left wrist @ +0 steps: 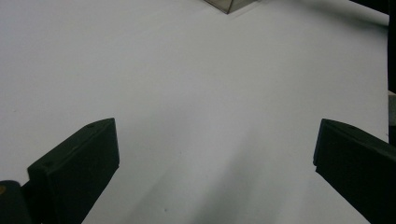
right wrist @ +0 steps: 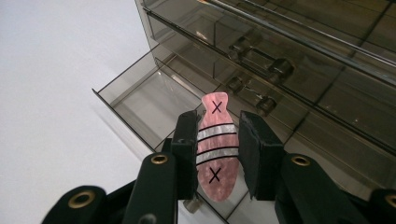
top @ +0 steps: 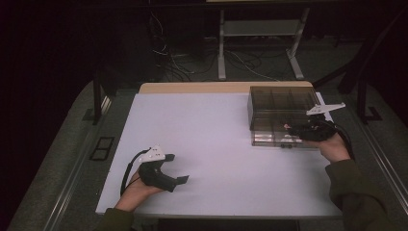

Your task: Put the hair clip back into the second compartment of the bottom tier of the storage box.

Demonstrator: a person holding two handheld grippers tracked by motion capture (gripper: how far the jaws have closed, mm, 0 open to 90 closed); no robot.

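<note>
Over the open drawer (right wrist: 140,100), right gripper (right wrist: 216,144) clamping pink clip (right wrist: 215,147), drawer box (top: 281,113) behind.

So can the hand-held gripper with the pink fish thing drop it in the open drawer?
Probably yes. The right hand-held gripper grips the pink fish-shaped clip just above the pulled-out drawer of the smoky plastic organiser. The drawer looks bare inside, and nothing blocks the way down.

dim room, dark surround | white table (top: 211,139) evenly lit, soft shadows | sharp close-ups | faint reflections on smoked drawer box (right wrist: 299,70)
</note>
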